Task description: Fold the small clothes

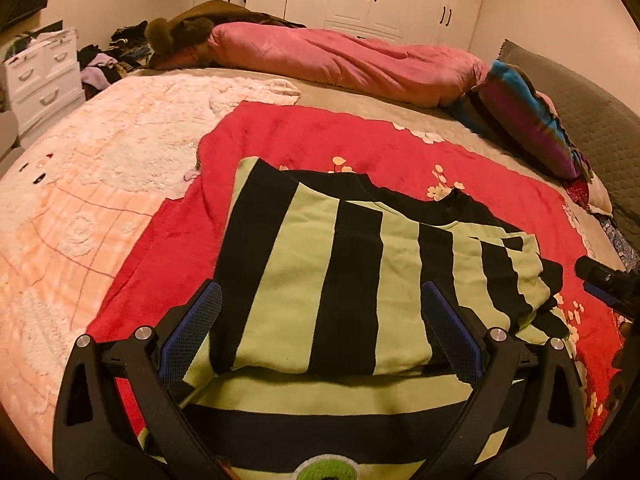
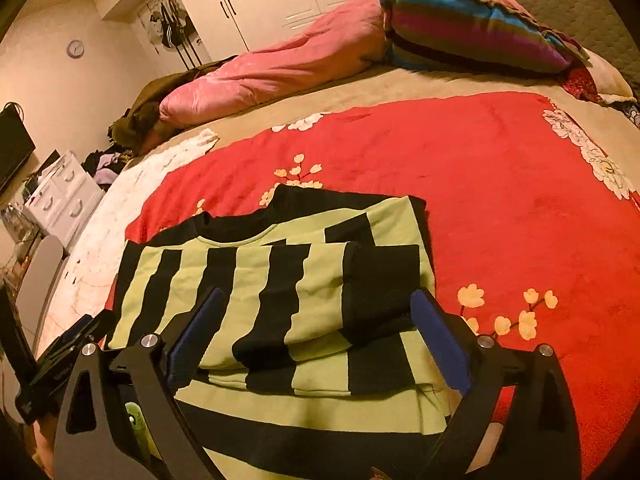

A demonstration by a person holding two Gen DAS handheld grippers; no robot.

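The striped sweater (image 1: 332,276) lies on the red blanket (image 1: 460,160) spread over the bed (image 1: 340,98), green and black bands running across it, and it's well into the fold. Both sleeves are laid in over the body, and a folded layer sits on top with its edge lying straight across, just ahead of both grippers. Nearer the cameras a further strip of the garment shows beneath that edge, with a round green motif at the bottom of the left view.

Left gripper (image 1: 320,328) hovers with its blue-padded fingers (image 1: 192,332) spread wide either side of the folded layer, gripping nothing. Right gripper (image 2: 316,336), same story: fingers (image 2: 442,340) standing far apart, the cloth lying loose between them, no pinch on it.

So what's left? Judging by that strip showing near the cameras, probably one more fold to bring the bundle down to a compact square, though the fisheye bends the shapes and the near hem is hidden behind the gripper frames, so hard to be sure.
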